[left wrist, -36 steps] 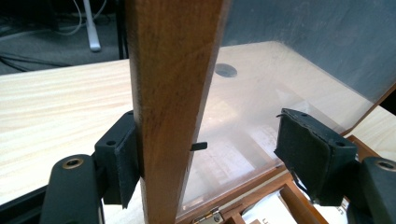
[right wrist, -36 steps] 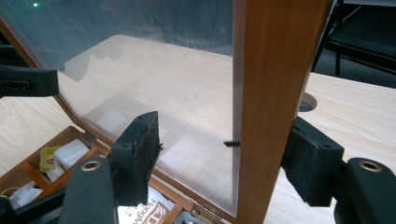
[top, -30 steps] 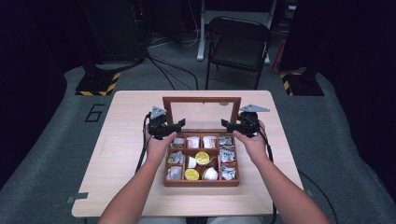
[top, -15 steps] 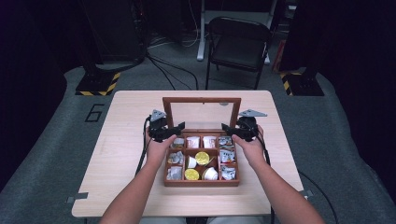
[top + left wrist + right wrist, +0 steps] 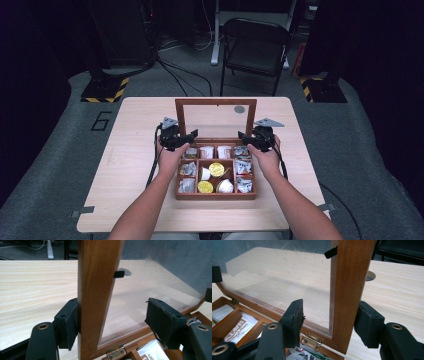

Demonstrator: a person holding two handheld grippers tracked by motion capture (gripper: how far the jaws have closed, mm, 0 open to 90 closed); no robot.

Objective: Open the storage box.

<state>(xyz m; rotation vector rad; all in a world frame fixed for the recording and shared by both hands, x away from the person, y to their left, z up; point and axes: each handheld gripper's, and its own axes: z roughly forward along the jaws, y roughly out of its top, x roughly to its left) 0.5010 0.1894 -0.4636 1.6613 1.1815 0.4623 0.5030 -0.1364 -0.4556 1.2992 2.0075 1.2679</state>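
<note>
Pale wooden table (image 5: 125, 165), wide and bare round the work. At its middle, brown wooden compartment box (image 5: 216, 194) with sachets and small pods (image 5: 216, 169) in its cells. Hinged lid of brown wood frame with clear pane (image 5: 216, 102) standing upright at the box's far edge, long axis across the table, 2 side rails vertical, 1 brass hinge (image 5: 115, 353) low in the left gripper view.

Left gripper (image 5: 181, 141) at the lid's left rail, right gripper (image 5: 250, 140) at the right rail, both low, just above the hinges. Equally near; 1 rail each.

Left gripper view: rail (image 5: 96, 297) between the jaws, 1 pad (image 5: 67, 323) flat against its outer face, other pad (image 5: 161, 320) well apart on the pane side. Jaws just been closing, not yet clamped, nothing held.

Right gripper view: rail (image 5: 349, 295) between the jaws, outer pad (image 5: 368, 323) touching or just beside the wood, inner pad (image 5: 293, 320) near the pane with a gap. Jaws just been closing, no firm hold.

Judgement: rails already inside both jaws, so next move needs only closure across the rail thickness, then a swing about the hinge line toward the person.
</note>
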